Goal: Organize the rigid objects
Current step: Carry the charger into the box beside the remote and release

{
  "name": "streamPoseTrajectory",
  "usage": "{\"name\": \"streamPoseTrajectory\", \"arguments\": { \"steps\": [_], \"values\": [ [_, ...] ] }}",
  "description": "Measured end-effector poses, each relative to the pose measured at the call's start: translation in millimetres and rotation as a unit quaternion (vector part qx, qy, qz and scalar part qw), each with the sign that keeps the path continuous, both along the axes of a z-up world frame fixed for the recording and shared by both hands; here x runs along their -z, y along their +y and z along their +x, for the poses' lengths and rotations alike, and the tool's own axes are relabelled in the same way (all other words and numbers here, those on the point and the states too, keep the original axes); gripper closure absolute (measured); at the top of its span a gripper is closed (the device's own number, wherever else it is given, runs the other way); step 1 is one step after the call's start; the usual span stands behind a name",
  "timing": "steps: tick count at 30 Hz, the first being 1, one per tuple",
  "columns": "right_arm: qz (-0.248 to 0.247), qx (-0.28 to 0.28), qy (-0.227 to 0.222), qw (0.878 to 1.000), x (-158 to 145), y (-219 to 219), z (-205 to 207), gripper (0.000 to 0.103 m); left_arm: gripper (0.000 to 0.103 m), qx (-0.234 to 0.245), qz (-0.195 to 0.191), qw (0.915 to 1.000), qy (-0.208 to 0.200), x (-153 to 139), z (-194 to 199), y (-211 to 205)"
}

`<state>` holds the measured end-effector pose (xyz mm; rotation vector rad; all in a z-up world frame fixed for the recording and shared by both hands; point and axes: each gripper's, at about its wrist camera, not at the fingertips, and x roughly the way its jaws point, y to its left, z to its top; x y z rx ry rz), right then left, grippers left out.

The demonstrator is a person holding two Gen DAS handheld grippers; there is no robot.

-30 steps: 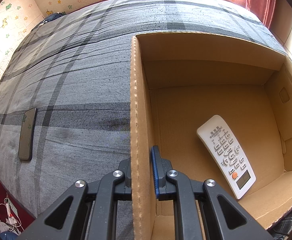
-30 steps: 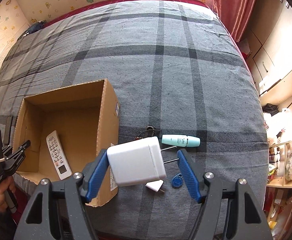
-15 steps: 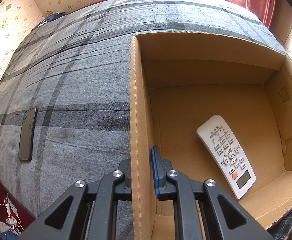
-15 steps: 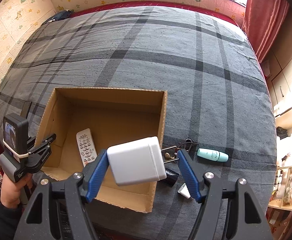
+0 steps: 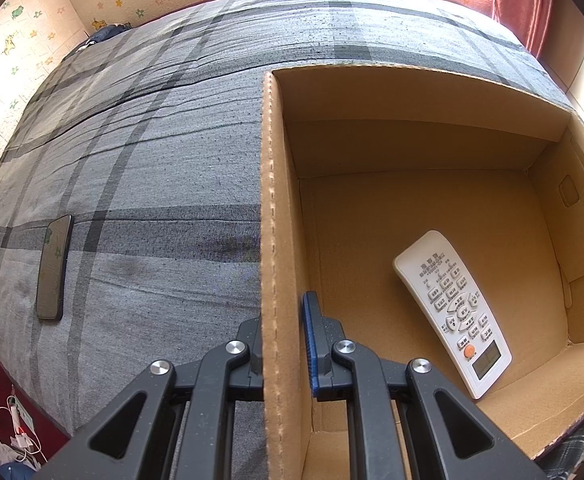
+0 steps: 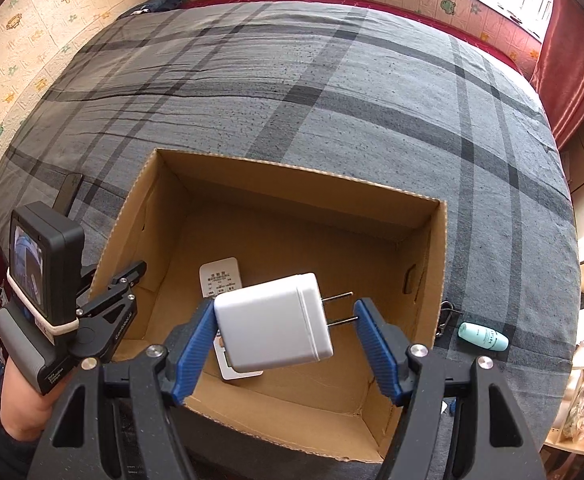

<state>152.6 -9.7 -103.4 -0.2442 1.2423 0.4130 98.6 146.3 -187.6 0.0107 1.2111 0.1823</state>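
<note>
Right hand-held gripper clamped on white charger, above cardboard box interior.

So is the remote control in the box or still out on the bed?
In the box: the remote control lies flat on the cardboard box floor.
</note>
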Motion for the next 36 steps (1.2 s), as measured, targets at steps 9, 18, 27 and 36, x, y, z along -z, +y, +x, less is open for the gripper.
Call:
{"name": "streamPoseTrajectory", "arguments": {
  "steps": [9,18,27,36],
  "values": [
    [-0.025,0.008,0.023,0.999,45,17,11,0.03,0.09,-0.001,0.0,1.0,-0.001,1,0,-1],
    [-0.06,0.018,0.047,0.997,85,25,22,0.03,0.09,-0.002,0.0,1.0,0.0,1,0,0],
    [-0.06,0.025,0.07,0.995,106,21,29,0.03,0.089,-0.002,0.001,1.0,0.0,1,0,0],
    [-0.038,0.027,0.057,0.997,96,12,32,0.001,0.089,-0.002,0.003,1.0,0.005,4,1,-1]
  ]
}}
